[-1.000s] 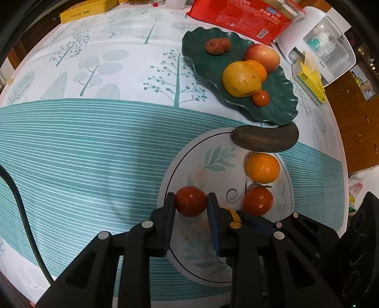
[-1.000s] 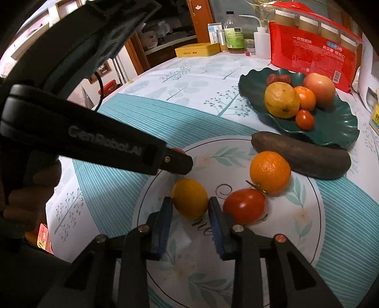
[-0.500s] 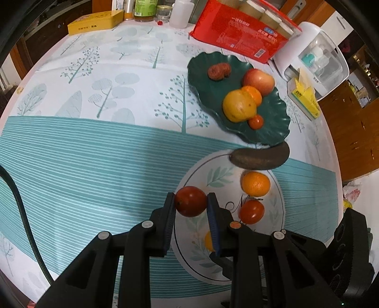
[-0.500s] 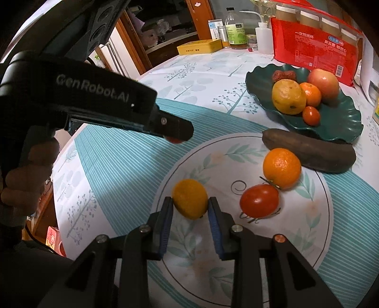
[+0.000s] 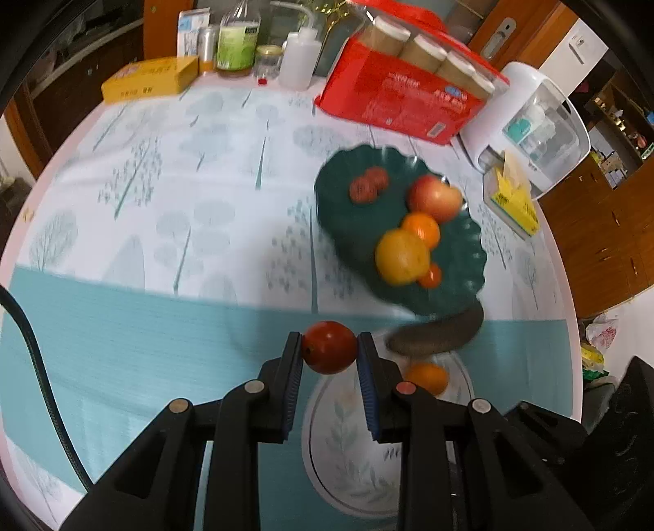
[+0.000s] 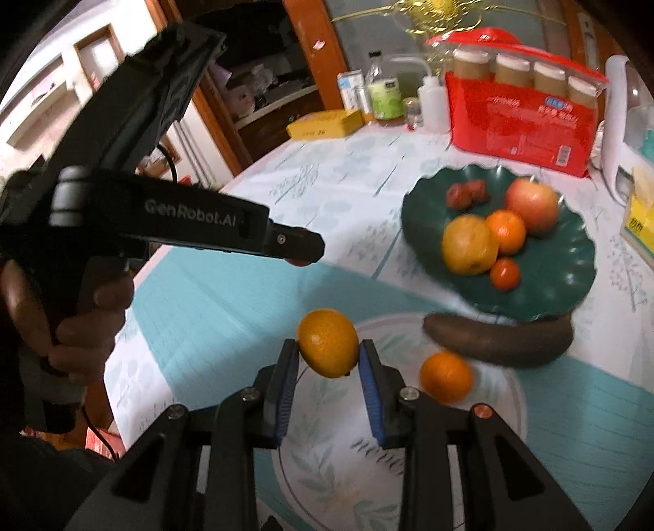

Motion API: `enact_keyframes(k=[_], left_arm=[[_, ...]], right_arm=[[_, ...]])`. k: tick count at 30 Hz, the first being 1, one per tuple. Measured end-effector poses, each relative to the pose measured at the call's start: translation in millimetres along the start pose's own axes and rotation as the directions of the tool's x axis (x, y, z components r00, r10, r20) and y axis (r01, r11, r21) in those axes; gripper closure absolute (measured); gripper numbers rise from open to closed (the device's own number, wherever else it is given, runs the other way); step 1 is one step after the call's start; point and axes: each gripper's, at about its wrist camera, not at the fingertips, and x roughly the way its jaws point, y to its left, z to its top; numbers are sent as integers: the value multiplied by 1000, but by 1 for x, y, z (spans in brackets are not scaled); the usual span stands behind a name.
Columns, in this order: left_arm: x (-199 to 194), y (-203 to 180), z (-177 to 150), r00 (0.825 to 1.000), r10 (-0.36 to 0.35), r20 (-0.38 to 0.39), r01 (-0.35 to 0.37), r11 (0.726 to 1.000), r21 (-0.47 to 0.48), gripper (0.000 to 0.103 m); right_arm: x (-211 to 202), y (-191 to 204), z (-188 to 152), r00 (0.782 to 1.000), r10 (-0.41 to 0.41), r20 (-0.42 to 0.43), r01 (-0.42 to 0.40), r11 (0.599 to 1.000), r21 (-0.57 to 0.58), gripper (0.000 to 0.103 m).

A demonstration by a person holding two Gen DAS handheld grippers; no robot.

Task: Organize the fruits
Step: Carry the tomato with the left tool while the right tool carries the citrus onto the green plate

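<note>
My left gripper [image 5: 329,352] is shut on a red tomato [image 5: 329,347], held in the air above the teal tablecloth. My right gripper [image 6: 328,350] is shut on a small yellow-orange citrus fruit [image 6: 328,342], also lifted off the table. The dark green leaf-shaped plate [image 5: 458,282] lies beyond them with an apple [image 5: 433,198], an orange [image 5: 421,229], a yellow fruit [image 5: 401,255], a small tomato [image 5: 430,276] and red dates [image 5: 368,184]. A dark brown banana [image 6: 498,341] and an orange [image 6: 445,375] lie on the table below the plate. In the right wrist view the left gripper [image 6: 302,250] crosses from the left.
A red pack of jars [image 5: 404,94], a yellow box [image 5: 149,77], bottles [image 5: 239,39], a white appliance [image 5: 535,126] and a yellow tissue pack [image 5: 513,200] stand along the table's far side. A hand [image 6: 77,322] grips the left tool. A black cable [image 5: 36,367] trails at left.
Both grippers have risen with their fruits, and the table looks farther away. The yellow-orange citrus has left the tablecloth. The red tomato by the orange is hidden now.
</note>
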Motion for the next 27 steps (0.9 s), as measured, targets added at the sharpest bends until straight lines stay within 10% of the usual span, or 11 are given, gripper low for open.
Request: enact_keyframes(k=[17,27], left_arm=[[-5,-15,90,995,-13,98,2,994,114,78],[34,-21,95,998,-52,21,49,989,137,78]], right_arm=[[-26,-52,56,968,-207,143,189,974,128,73],[-11,-90,47,963,-252,95,215,932,292,73]])
